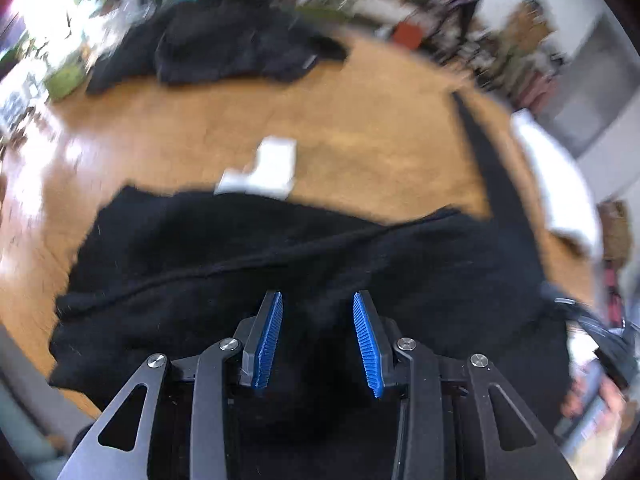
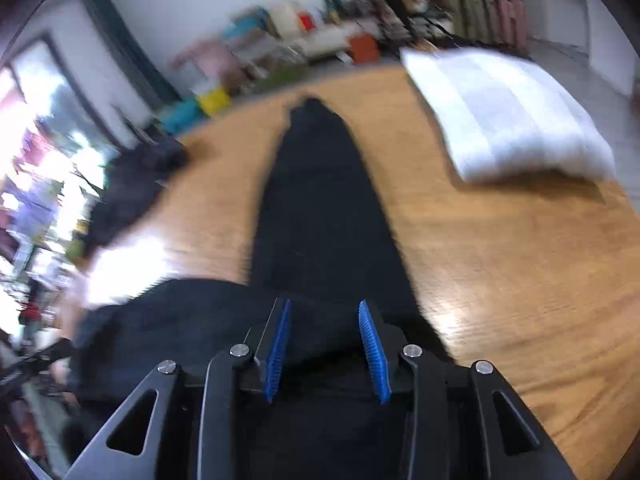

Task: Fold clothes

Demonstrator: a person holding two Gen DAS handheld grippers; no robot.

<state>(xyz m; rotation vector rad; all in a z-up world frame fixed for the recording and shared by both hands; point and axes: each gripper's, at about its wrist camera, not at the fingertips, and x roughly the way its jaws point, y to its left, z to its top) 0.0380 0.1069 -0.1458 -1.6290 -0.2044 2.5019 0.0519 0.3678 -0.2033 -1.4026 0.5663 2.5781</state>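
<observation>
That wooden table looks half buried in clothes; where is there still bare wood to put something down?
Bare wood on the table runs as a wide band between the far heap of black clothes and the near black garment, broken only by a small folded white item. More lies between the garment's long sleeve and the folded white towel. The near edge, under both grippers, is crowded.

Bare worktop point(image 1: 360, 128) lies open at twelve o'clock of the black garment point(image 1: 280, 264), apart from a white folded piece point(image 1: 272, 168) at its far edge. Dark heap point(image 1: 224, 52) blocks eleven o'clock; white stack point(image 2: 504, 116) blocks two o'clock.
</observation>
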